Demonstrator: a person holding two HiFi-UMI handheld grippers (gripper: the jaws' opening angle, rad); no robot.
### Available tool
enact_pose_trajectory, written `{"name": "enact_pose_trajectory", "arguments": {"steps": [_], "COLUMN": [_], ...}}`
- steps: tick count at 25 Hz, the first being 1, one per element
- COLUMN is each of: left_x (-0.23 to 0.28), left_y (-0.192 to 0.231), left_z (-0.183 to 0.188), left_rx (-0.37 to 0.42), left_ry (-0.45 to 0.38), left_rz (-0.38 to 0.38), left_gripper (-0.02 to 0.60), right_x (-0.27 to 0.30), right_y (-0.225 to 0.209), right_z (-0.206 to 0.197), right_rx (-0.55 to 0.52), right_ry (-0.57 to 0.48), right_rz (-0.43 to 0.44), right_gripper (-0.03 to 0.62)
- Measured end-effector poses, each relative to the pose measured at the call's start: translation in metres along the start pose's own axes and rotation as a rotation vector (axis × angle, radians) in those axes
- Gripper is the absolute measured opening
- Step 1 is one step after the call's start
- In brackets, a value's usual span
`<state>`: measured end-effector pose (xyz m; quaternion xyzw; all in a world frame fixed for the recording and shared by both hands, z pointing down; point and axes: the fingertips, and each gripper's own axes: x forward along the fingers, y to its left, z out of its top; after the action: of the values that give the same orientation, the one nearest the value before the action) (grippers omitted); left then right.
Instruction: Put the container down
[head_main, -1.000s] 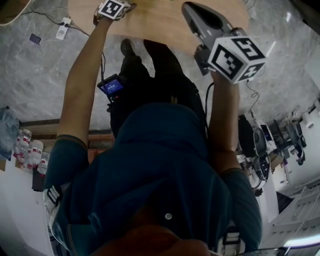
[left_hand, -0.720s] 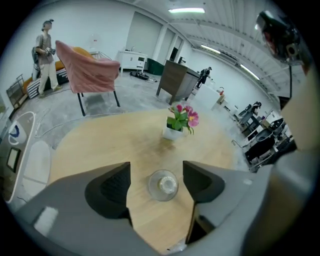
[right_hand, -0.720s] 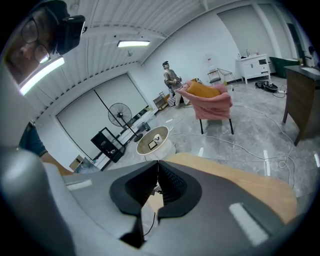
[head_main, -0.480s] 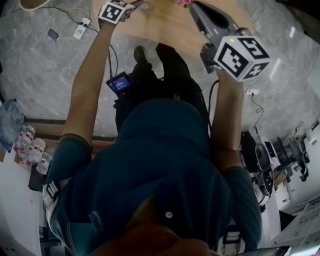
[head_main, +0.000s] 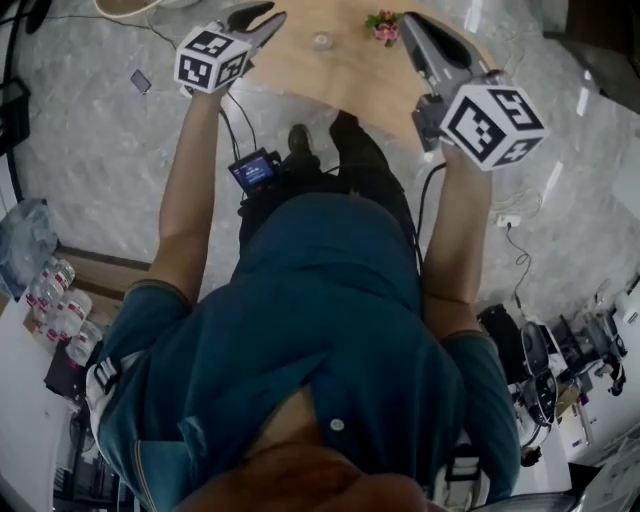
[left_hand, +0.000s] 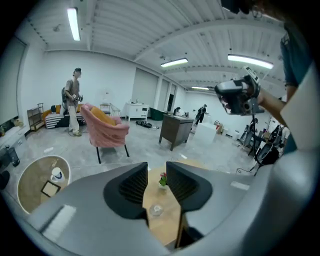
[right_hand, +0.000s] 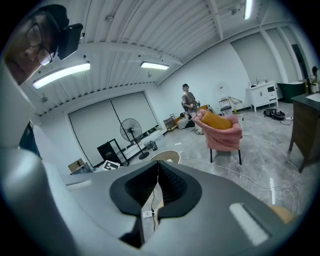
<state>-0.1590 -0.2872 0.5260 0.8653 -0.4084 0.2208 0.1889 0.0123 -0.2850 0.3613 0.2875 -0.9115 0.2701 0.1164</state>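
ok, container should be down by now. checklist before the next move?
1. Container on the table: ok, it stands apart from the flower pot.
2. Left hand-held gripper empty: ok, jaws have just been closing, a narrow gap is left, nothing between.
3. Right hand-held gripper empty: ok, jaws together, nothing held.
4. Both grippers clear of the table: ok, held above it.
5. Container upright: cannot tell, too small.
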Motion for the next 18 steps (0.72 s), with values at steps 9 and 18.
{"name": "enact_pose_trajectory", "arguments": {"steps": [9, 18], "left_x": [-0.121, -0.211], "left_y": [-0.028, -0.065], "left_z": [0.123, 0.19], "left_rx": [0.021, 0.061], "left_ry": [-0.333, -0.529], "left_rz": [0.046, 0.012], "left_gripper": [0.095, 0.092], "right_x": [-0.029, -0.051], "right_y": [0.049, 0.097], "right_z": [0.051, 0.089], "right_rx": [-0.126, -0.231], "right_ry": [-0.1, -0.191], "right_rz": [0.029, 0.046], "right_gripper": [0.011, 0.009]}}
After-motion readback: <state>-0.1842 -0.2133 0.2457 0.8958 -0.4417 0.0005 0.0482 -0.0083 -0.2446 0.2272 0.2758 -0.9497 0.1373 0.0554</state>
